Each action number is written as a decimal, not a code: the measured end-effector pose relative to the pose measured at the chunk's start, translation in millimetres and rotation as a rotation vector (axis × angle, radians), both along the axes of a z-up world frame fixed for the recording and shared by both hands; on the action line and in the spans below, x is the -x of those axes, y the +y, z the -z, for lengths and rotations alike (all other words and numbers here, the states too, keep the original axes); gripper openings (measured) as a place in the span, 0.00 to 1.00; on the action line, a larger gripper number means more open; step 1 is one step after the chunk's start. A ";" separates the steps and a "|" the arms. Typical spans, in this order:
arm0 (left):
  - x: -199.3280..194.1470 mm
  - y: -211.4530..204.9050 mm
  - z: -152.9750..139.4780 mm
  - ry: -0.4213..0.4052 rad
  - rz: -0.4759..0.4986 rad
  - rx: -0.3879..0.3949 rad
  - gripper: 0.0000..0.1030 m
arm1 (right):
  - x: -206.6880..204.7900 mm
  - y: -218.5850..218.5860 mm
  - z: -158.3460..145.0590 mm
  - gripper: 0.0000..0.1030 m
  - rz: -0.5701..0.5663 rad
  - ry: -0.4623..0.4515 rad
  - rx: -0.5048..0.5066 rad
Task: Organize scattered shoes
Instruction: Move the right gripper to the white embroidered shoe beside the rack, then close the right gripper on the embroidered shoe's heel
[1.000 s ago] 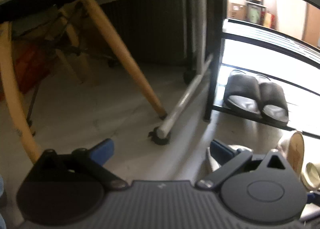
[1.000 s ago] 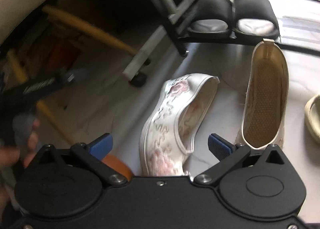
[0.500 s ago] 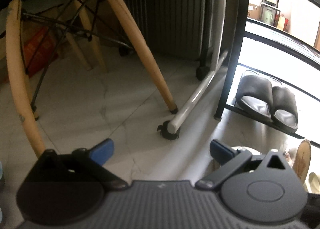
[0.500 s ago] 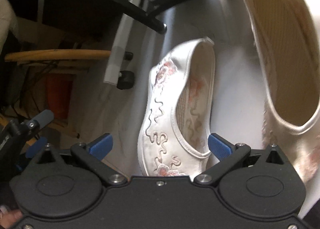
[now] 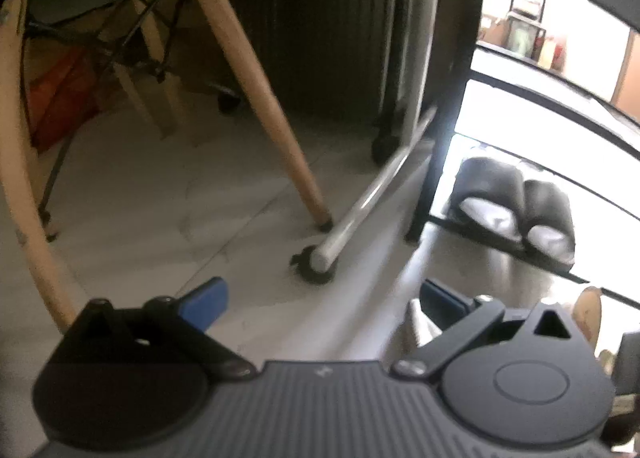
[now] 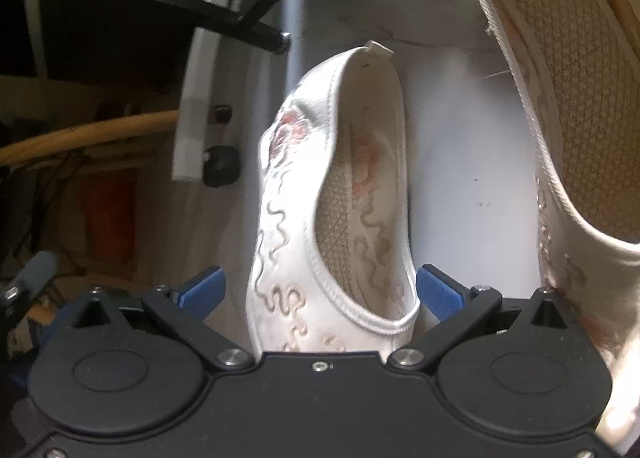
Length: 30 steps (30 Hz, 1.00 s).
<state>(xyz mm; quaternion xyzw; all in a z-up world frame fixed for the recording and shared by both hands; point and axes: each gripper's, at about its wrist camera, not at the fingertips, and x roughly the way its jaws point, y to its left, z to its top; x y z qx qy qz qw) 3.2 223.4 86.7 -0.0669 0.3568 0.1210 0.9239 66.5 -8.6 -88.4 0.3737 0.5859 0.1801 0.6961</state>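
A white embroidered flat shoe (image 6: 304,217) lies on its side on the pale floor, its toe end between the blue fingers of my right gripper (image 6: 318,292), which stands open around it. Its mate (image 6: 560,97) lies just to the right, sole side showing a woven insole. In the left wrist view my left gripper (image 5: 320,302) is open over bare floor, holding nothing. A pair of black slippers (image 5: 516,209) sits on the lowest bar of the black shoe rack (image 5: 448,137). A sliver of a white shoe (image 5: 416,326) shows behind the left gripper's right finger.
Wooden chair legs (image 5: 260,97) stand left of the rack. A white frame tube with a black caster (image 5: 316,270) lies on the floor by the rack foot. An orange object (image 5: 64,97) sits under the chair. The white frame and caster (image 6: 218,165) appear left of the shoe.
My right gripper has come down and forward until the embroidered shoe's toe sits between its open fingers. The left gripper has shifted slightly; its view of the rack has moved.
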 end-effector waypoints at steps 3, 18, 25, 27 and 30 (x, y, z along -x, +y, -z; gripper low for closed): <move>-1.4 0.3 0.4 0.002 0.004 0.011 0.99 | -0.7 2.6 2.8 1.00 0.009 0.002 0.019; -4.0 -3.2 0.3 -0.009 0.016 -0.014 0.99 | 9.4 13.9 -6.5 0.94 -0.020 -0.081 0.127; -6.0 -2.5 0.5 -0.002 0.017 -0.010 0.99 | 11.4 24.1 -25.2 0.63 -0.072 -0.168 0.132; -5.4 -0.9 -0.2 -0.004 0.014 -0.003 0.99 | 8.7 21.2 -22.1 0.89 -0.060 -0.124 0.108; -4.2 3.0 -0.2 -0.005 -0.003 0.014 0.99 | 6.8 7.6 -15.4 0.98 0.030 -0.029 0.040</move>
